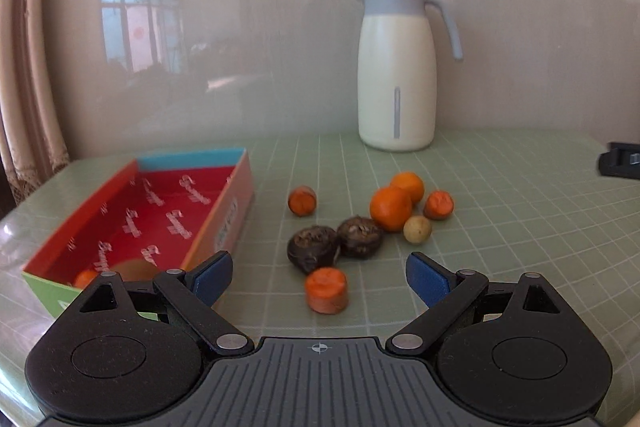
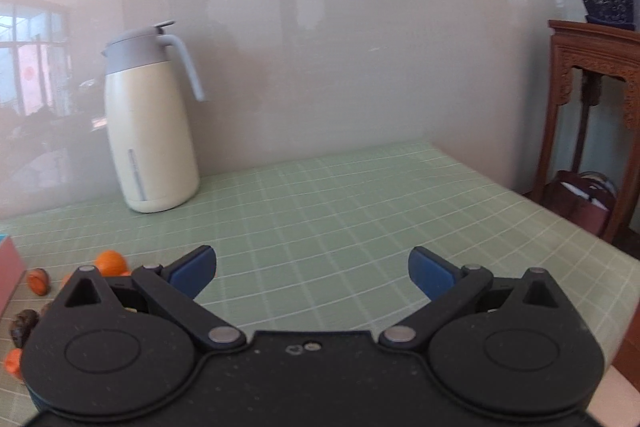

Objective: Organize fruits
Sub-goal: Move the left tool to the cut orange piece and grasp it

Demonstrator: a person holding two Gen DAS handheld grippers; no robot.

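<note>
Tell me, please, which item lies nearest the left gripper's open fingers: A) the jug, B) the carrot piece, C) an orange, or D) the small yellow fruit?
B: in the left wrist view the carrot piece lies between the left gripper's open fingers, nearer than the chestnuts, oranges and jug behind it.

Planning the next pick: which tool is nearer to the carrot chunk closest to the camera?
Left. The left tool hangs open with the carrot chunk between its tips; the right tool is over bare mat, the produce off to its left.
</note>
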